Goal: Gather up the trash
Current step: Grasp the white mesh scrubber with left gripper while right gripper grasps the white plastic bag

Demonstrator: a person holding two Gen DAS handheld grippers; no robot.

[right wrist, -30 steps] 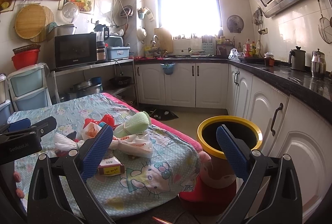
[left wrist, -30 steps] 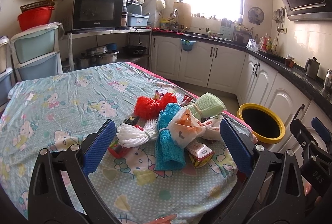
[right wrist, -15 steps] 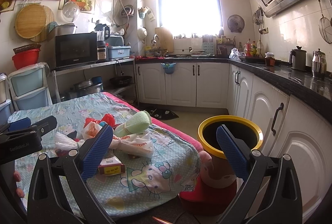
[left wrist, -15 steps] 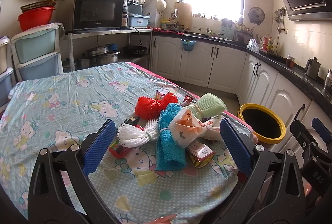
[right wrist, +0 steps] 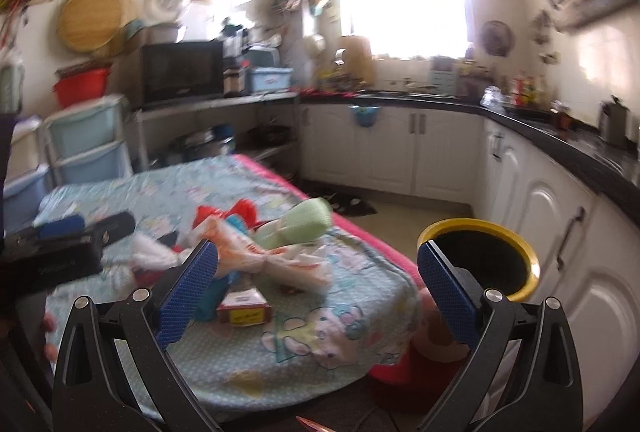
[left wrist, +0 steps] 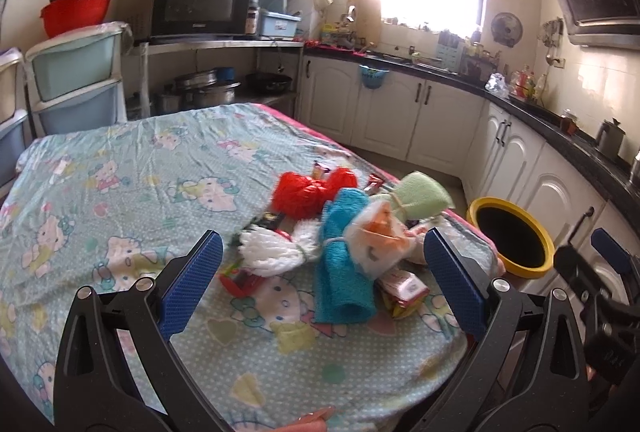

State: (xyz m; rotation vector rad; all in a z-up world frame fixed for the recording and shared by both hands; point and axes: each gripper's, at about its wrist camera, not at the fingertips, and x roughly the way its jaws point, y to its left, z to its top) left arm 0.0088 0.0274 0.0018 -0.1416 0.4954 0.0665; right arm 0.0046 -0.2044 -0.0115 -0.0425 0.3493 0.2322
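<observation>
On the left, the left gripper (left wrist: 320, 286) hangs over the near edge of the table (left wrist: 100, 168), jaws spread wide with nothing between them. The table wears a pale blue cartoon-cat cloth. Ahead of those jaws the trash sits in one heap: a white fringed bundle (left wrist: 272, 252) over a small red wrapper (left wrist: 236, 280), a red mesh bag (left wrist: 308, 188) behind it, a rolled blue towel (left wrist: 344, 268), a white-and-orange plastic bag (left wrist: 380, 240), a green rolled cloth (left wrist: 420, 196) and a small red-and-white carton (left wrist: 404, 286) at the heap's near right. Further right, the right gripper (right wrist: 318, 286) is also wide open and empty, near the table's corner. Past that corner, on the floor by the white cabinets (right wrist: 440, 152), stands the yellow-rimmed bin (right wrist: 480, 256).
</observation>
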